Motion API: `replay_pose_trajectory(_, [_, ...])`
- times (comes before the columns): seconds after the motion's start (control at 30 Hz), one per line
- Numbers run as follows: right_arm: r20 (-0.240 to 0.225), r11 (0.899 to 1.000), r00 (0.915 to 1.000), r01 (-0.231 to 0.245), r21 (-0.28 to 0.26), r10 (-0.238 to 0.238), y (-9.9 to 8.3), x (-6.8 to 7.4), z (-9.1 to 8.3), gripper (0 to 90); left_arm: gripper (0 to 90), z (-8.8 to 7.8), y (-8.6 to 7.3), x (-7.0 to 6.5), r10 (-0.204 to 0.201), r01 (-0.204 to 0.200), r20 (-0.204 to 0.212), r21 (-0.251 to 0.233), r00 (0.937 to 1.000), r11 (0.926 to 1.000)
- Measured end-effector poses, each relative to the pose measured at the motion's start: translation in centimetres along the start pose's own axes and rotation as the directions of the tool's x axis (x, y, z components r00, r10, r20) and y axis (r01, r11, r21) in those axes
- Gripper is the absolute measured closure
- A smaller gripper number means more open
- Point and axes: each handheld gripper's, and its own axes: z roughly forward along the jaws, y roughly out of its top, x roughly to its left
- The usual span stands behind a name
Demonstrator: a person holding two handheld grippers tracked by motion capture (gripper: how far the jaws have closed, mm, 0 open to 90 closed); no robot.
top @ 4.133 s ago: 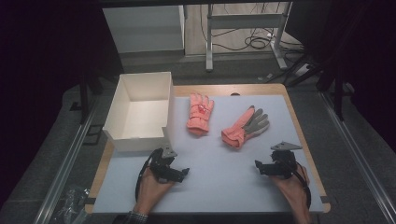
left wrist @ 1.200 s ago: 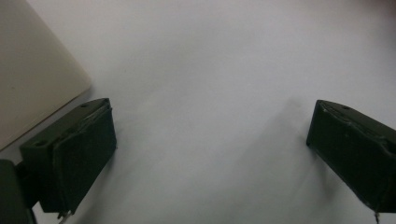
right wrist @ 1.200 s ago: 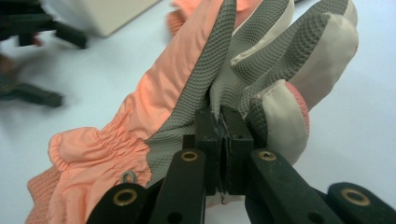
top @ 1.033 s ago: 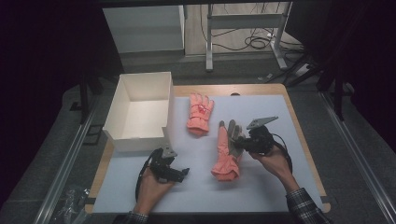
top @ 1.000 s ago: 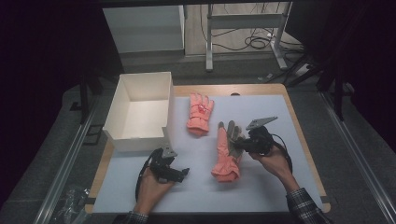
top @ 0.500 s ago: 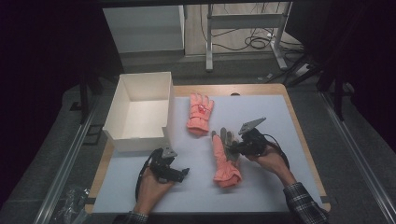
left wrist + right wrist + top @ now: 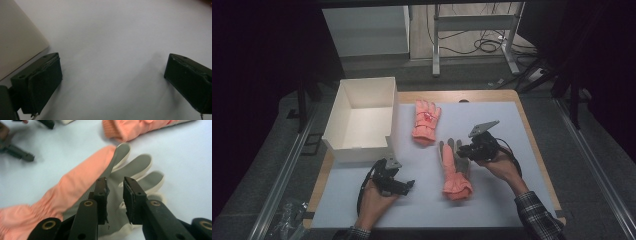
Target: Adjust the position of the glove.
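An orange glove with a grey palm (image 7: 454,172) lies flat on the white mat, palm up, fingers pointing away and cuff toward the front edge. My right gripper (image 7: 460,152) hovers just over its grey palm (image 7: 82,185). Its jaws have just been opening and stand a narrow gap apart over the fabric, not pinching it (image 7: 115,192). A second orange glove (image 7: 426,121) lies farther back near the box, its cuff visible in the right gripper view (image 7: 135,128). My left gripper (image 7: 407,185) rests on the mat, jaws wide open with bare mat between them (image 7: 112,77).
An open white cardboard box (image 7: 339,112) stands at the back left of the table, its wall close to my left gripper (image 7: 15,42). The mat's wooden border runs around the edges. A metal stand and cables lie on the floor beyond the table.
My right gripper carried the grey-palmed glove leftward and down, laid it flat on the mat, and its jaws have parted from it. The left hand has stayed put.
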Motion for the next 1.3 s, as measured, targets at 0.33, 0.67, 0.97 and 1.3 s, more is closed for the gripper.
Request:
replay_pose_trajectory(0.33, [0.086, 0.996, 0.9931, -0.075, -0.057, 0.080, 3.2, -1.2, 1.5, 62.2, 1.6, 0.0, 0.0, 0.0, 0.000, 0.000, 0.000, -0.001, 1.0000, 1.0000])
replay_pose_trajectory(0.67, [0.142, 0.991, 0.9827, -0.109, -0.072, 0.119, 6.8, -2.5, 5.0, 54.0, 1.5, 0.0, 0.0, 0.0, 0.002, -0.002, 0.000, 0.000, 1.0000, 1.0000])
replay_pose_trajectory(0.97, [0.149, 0.985, 0.9758, -0.149, -0.086, 0.160, 9.2, -4.0, 7.5, 49.7, 1.5, 0.0, 0.0, 0.0, 0.000, 0.000, -0.001, -0.001, 1.0000, 1.0000])
replay_pose_trajectory(1.3, [0.182, 0.988, 0.9720, -0.138, -0.068, 0.149, 11.5, -5.3, 10.2, 51.1, 1.5, 0.0, 0.0, 0.0, -0.001, 0.001, -0.001, -0.001, 1.0000, 1.0000])
